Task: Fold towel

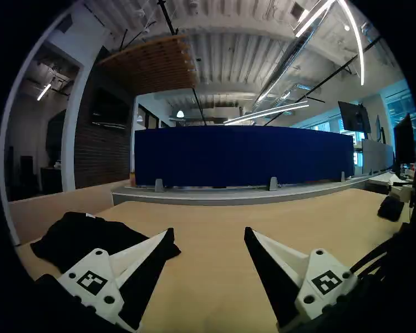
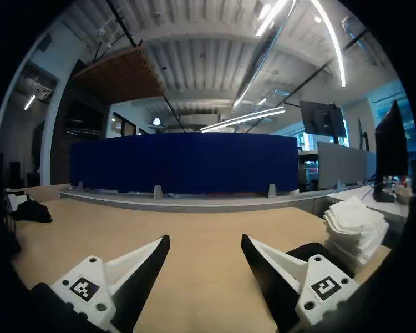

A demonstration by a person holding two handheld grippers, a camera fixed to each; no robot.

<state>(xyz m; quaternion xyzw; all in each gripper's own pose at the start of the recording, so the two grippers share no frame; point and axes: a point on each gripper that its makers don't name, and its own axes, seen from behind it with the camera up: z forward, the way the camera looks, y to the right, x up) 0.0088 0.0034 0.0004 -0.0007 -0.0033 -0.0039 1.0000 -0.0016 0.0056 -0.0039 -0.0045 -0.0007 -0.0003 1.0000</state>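
A crumpled black towel lies on the wooden table at the near left of the left gripper view, partly behind the left finger. My left gripper hovers open just above the table, nothing between its fingers. In the right gripper view a stack of folded white towels sits at the table's right edge, with a dark cloth beside it behind the right finger. My right gripper is open and holds nothing.
A long blue divider panel runs across the back of the light wooden table. A small black object rests at the table's right end, seen too as a black object at the left. Monitors stand at the right.
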